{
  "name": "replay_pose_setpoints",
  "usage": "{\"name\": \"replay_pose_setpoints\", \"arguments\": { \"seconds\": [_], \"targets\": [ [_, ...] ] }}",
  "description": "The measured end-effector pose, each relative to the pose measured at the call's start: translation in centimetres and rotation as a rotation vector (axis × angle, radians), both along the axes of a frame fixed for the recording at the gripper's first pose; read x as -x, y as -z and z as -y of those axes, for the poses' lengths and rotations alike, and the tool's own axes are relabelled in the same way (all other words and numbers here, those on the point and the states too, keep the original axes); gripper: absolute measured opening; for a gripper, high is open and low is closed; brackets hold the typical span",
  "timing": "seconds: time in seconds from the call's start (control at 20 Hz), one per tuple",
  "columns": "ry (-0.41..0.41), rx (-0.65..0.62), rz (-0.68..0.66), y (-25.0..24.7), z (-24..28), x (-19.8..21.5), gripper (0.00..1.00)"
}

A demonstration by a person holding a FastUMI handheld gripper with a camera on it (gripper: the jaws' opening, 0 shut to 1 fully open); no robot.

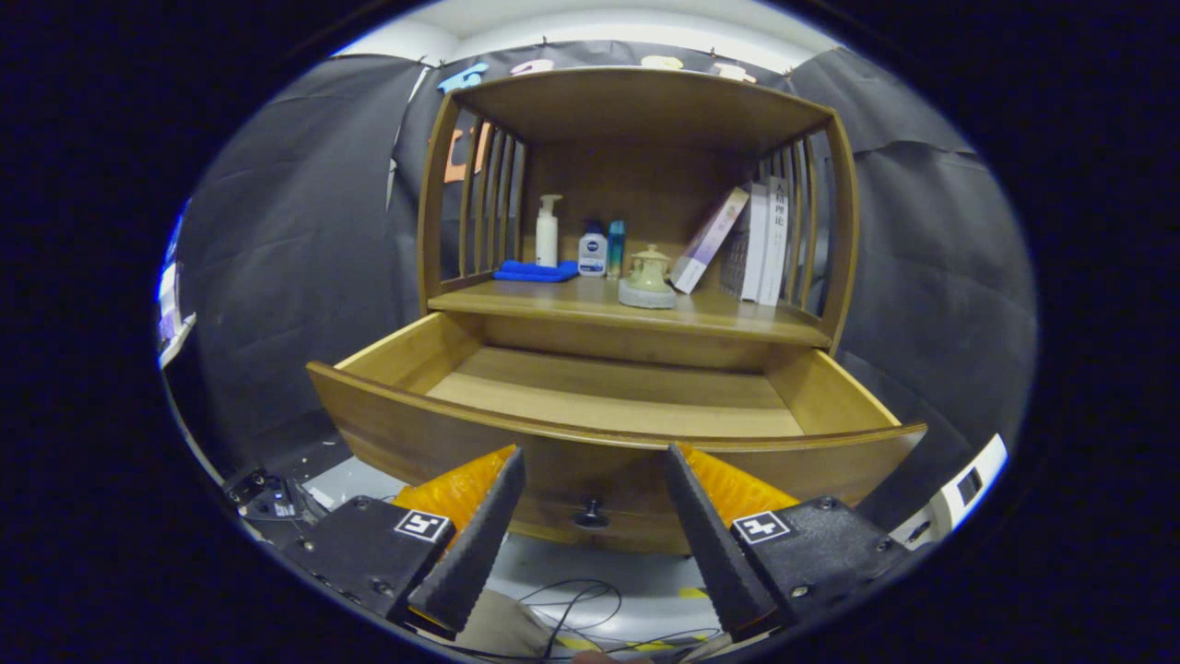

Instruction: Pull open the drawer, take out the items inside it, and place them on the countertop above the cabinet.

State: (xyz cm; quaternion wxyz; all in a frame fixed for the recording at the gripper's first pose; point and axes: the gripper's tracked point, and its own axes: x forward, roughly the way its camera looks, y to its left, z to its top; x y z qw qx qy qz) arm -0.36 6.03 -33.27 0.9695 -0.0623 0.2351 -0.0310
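Note:
The wooden drawer (608, 392) stands pulled out toward me, and the part of its floor that shows is bare wood. Its small dark knob (591, 513) sits on the drawer front, between my two fingers. My gripper (595, 456) is open, fingertips level with the drawer's front rim and nothing pressed between them. Above the drawer, the countertop (719, 318) of the cabinet carries a blue cloth (536, 270), a white pump bottle (548, 231), a small white and blue bottle (592, 254), a teal tube (616, 248) and a pale green lidded pot (648, 277).
Several books (747, 242) lean at the right end of the countertop, under the cabinet's wooden top and between slatted sides. Cables (581, 613) lie on the floor below the drawer. A white device (963, 489) stands low to the right; dark equipment (267, 493) sits low left.

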Motion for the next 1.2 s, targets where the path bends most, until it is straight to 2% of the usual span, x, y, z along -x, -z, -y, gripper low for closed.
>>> {"name": "replay_pose_setpoints", "arguments": {
  "seconds": [0.1, 0.25, 0.35, 0.45, 0.7, 1.2],
  "targets": [
    [0.007, 0.034, -0.005, 0.7, -0.1, 0.3, 0.97],
    [0.002, -0.04, -0.059, 3.4, -1.0, 0.7, 0.98],
    [0.045, -0.068, -0.106, 4.5, -0.1, 0.6, 1.0],
    [0.066, -0.096, -0.098, 4.8, -0.3, 0.2, 0.99],
    [0.095, -0.071, -0.091, 5.1, -0.2, -0.5, 0.98],
    [0.114, -0.06, -0.062, 5.2, 1.2, -9.7, 0.98]
  ]
}}
